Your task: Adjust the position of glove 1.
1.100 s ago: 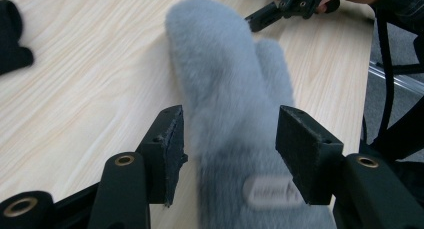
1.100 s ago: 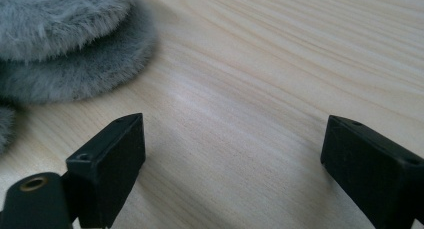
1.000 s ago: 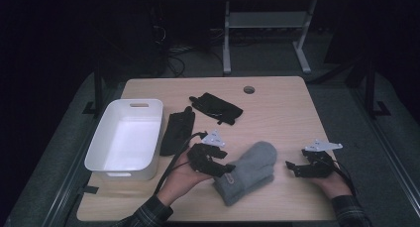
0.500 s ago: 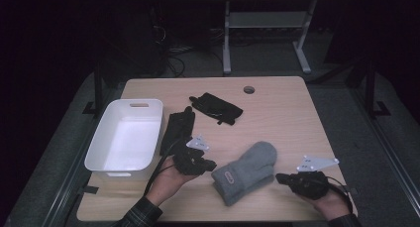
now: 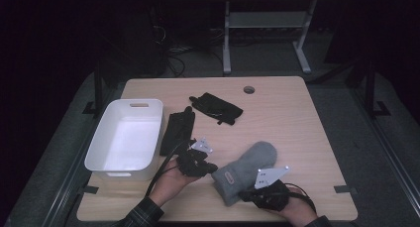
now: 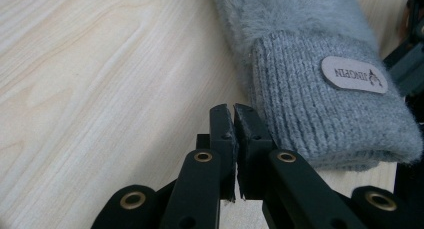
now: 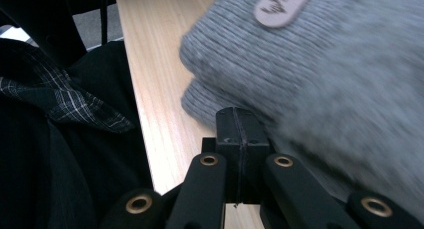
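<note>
Left gripper view: the left gripper (image 6: 235, 111) has its jaws brought together, only a thin slit between the pads, nothing clamped. The tips lie just beside the ribbed cuff of the grey mitten (image 6: 320, 84), at the cuff's edge; actual contact cannot be confirmed. An oval label (image 6: 354, 75) sits on the cuff.

Right gripper view: the right gripper (image 7: 235, 114) has its jaws pressed fully together, nothing between them, tips against or just under the mitten's cuff edge; the cloth there is blurred, so contact is uncertain.

High view: the left gripper (image 5: 210, 166) sits at the cuff's left side and the right gripper (image 5: 247, 195) at the cuff's near edge, each held in a hand (image 5: 171, 180). Both sets of jaws have just been closing, with no thing seen between them.

The mitten lies flat on the table (image 5: 297, 118), cuff toward the person, fluffy end pointing away. Left of the mitten, well apart, stands a white bin (image 5: 96, 157). Between bin and mitten lies a black glove (image 5: 177, 130). Beyond the mitten, farther from the person, lies a second black glove (image 5: 215, 107). Farther still is a round hole (image 5: 249, 89) in the tabletop
</note>
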{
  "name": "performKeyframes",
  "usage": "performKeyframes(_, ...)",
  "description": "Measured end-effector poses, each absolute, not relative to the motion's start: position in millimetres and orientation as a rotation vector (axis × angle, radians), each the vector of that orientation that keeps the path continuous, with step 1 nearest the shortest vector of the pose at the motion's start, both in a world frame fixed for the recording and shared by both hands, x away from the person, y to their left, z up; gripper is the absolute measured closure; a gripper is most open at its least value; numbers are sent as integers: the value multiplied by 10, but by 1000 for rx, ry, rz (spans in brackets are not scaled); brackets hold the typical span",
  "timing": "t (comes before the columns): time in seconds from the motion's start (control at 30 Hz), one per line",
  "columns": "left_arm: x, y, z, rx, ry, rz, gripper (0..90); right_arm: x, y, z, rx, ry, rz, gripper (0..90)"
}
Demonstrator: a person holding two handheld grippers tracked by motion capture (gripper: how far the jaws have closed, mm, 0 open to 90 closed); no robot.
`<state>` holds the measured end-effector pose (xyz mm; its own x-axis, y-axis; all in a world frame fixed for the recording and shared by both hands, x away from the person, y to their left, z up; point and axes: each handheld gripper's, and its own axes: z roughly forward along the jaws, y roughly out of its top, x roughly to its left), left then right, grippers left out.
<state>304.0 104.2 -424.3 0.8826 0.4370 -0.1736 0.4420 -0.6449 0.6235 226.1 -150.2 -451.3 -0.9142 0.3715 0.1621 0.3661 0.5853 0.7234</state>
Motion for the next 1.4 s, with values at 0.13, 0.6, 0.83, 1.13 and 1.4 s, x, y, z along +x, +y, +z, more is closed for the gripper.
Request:
performKeyframes(0.13,3031,1019,-4238,2352,620,-8,867,2273,-1413,-4521,624,2799,1272,900)
performKeyframes(0.6,2966,931,-4276,2409,575,-37,825,2186,-1528,-4496,614,2798,1256,883)
performKeyframes(0.83,3019,1021,-4182,2380,595,-10,660,2194,-1636,-4484,644,2811,1250,712)
performKeyframes(1.13,3141,878,-3918,2252,582,-11,365,2318,-2200,-4446,845,2671,1229,556)
performKeyframes(1.4,3336,535,-3943,2239,559,-26,253,2539,-2540,-4497,1003,2451,1139,314)
